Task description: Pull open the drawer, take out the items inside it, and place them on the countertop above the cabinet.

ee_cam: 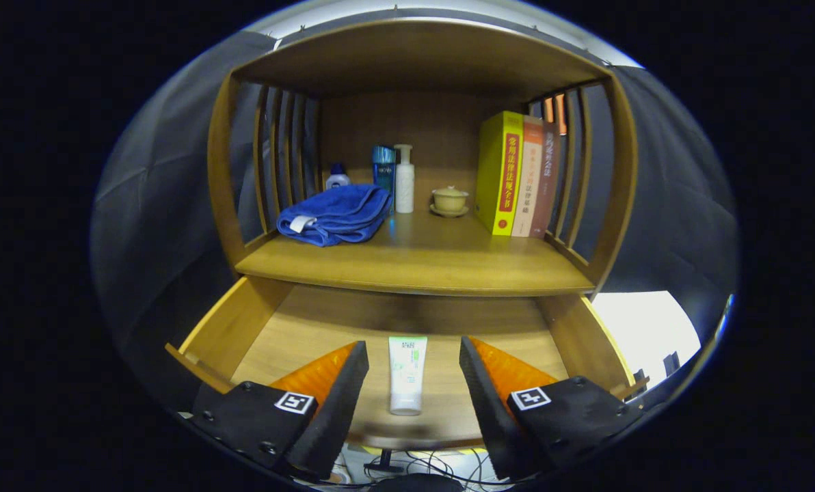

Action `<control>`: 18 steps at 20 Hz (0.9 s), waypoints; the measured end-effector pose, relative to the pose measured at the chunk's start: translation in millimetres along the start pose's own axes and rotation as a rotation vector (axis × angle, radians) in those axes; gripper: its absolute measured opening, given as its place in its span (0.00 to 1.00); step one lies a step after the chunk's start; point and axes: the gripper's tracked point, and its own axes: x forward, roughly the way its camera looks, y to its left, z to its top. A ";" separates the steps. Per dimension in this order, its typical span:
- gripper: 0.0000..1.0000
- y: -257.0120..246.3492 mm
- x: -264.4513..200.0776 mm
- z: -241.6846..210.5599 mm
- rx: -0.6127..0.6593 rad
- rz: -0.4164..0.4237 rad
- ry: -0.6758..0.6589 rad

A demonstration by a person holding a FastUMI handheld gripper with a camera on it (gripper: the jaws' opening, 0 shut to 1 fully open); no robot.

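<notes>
Wooden drawer (243, 321) stands pulled open below my tool (413, 359), whose fingers are spread wide apart, gripping nothing. One white tube (406, 374) lies inside, between the fingers. Above, the bench (414, 263) carries a blue towel (336, 215), bottles (403, 179), cup (449, 200), books (517, 175).

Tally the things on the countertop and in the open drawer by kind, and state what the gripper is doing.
Books: 3
Bottles: 3
Towel: 1
Lidded cup: 1
Tube in the drawer: 1
Total: 9
Gripper: open, fingers either side of the tube, not touching.
</notes>
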 end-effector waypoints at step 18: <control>0.90 6.7 94.3 -76.7 0.113 0.010 0.549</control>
